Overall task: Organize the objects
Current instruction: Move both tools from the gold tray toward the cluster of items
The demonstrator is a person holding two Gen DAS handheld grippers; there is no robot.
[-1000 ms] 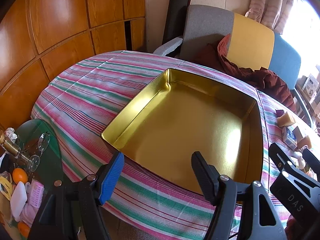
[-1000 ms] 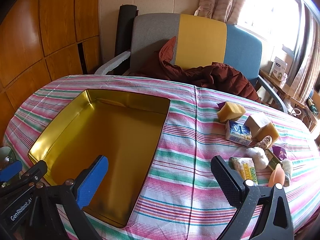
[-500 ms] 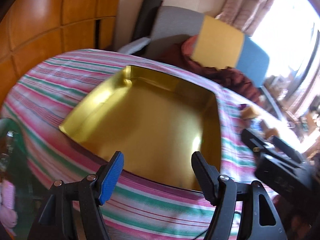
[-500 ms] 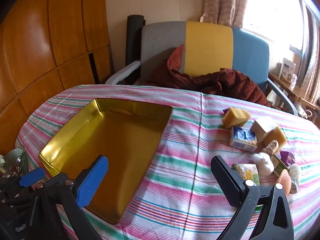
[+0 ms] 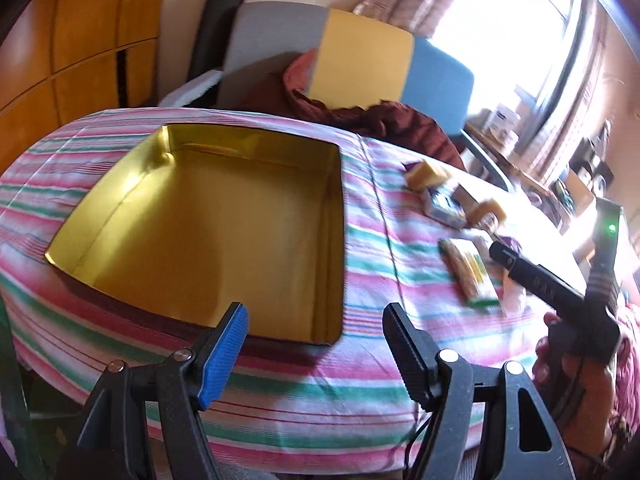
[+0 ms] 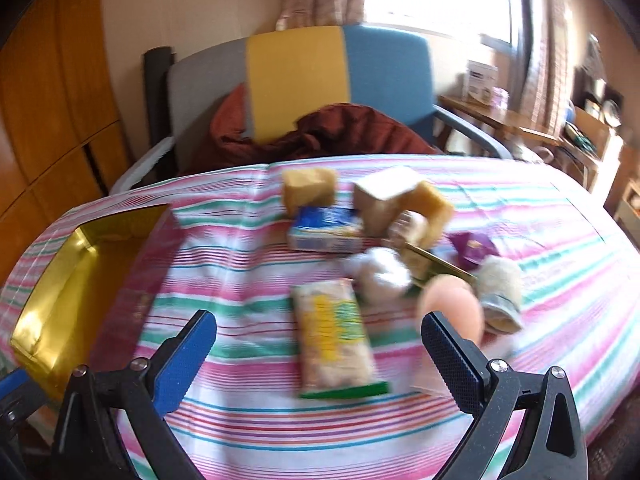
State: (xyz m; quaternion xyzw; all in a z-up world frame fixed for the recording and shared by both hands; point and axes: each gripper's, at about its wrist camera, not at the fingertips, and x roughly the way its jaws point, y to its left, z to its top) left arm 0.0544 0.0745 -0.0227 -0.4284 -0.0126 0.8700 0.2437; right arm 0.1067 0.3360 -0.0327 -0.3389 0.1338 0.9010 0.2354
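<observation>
At far left the gold tin sat empty on the striped counter; we held the left gripper before its near rim, jaws wide apart and empty. The right gripper, jaws equally wide and empty, faced the flat snack packet. We judged it light, soft and crinkly, best pinched across its narrow width. Rightward lay a stiff blue carton, squashy yellow sponges and a smooth peach egg-shaped item, probably slippery.

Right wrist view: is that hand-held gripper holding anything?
No. The right hand-held gripper is open with nothing between its fingers; the yellow-green packet lies on the tablecloth.
</observation>
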